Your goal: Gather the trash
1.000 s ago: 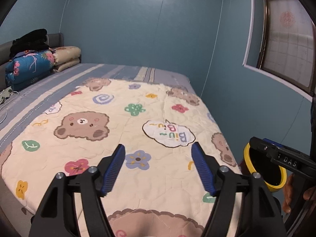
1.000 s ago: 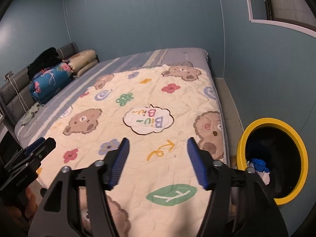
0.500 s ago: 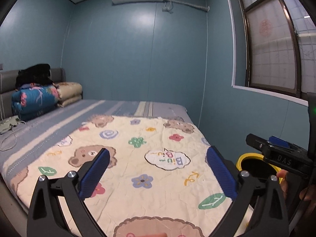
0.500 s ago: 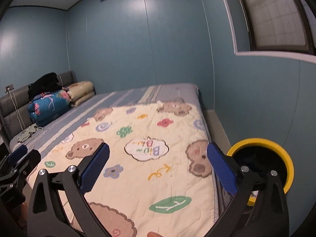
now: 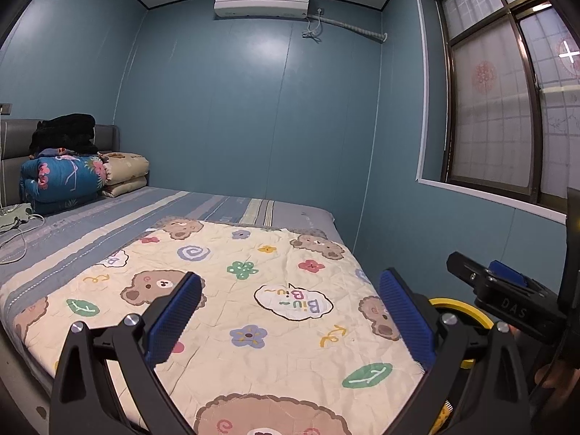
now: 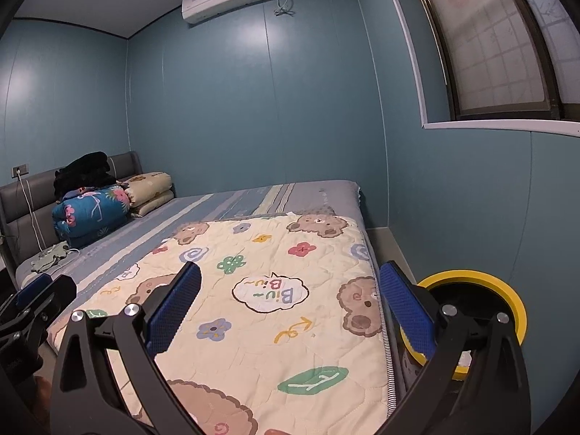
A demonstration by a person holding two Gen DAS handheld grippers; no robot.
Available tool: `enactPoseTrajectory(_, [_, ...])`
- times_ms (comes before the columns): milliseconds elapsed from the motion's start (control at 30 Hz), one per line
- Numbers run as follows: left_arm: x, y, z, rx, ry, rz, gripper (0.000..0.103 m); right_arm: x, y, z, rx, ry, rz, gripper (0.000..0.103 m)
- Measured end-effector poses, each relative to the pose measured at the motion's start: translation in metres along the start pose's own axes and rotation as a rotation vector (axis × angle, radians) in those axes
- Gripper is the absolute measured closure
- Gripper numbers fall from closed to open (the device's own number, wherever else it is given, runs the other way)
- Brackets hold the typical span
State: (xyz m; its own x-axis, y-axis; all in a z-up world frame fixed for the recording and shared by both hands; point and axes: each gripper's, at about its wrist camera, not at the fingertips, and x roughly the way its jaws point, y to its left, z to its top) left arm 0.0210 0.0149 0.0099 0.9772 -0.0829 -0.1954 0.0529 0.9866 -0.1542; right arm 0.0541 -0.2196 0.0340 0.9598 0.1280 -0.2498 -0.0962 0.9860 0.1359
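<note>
Both grippers empty; bin point(image 6: 507, 290) right.

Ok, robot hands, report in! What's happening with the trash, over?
Both tools open, empty: left tool, right tool. Yellow-rimmed bin beside bed. No loose trash visible on blanket. Nothing in the way.

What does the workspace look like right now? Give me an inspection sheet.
Surface: bed with a bear-print quilt spread flat; no loose trash seen on it.
Job's things: yellow-rimmed bin on the floor beside the bed, something white inside.
Clutter: folded bedding and dark clothes stacked at the headboard.
Grippers: left gripper and right gripper both open, nothing between the fingers.
Cables: white cable lying on the sheet near the headboard.
Surroundings: blue walls, air conditioner, window.
</note>
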Motion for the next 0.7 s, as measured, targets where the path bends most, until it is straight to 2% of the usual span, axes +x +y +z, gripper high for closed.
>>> enactPoseTrajectory(700, [0.002,0.006,0.0,-0.027,0.011,-0.012,0.008,0.01,0.0,-0.009,0.008,0.036,0.002,0.008])
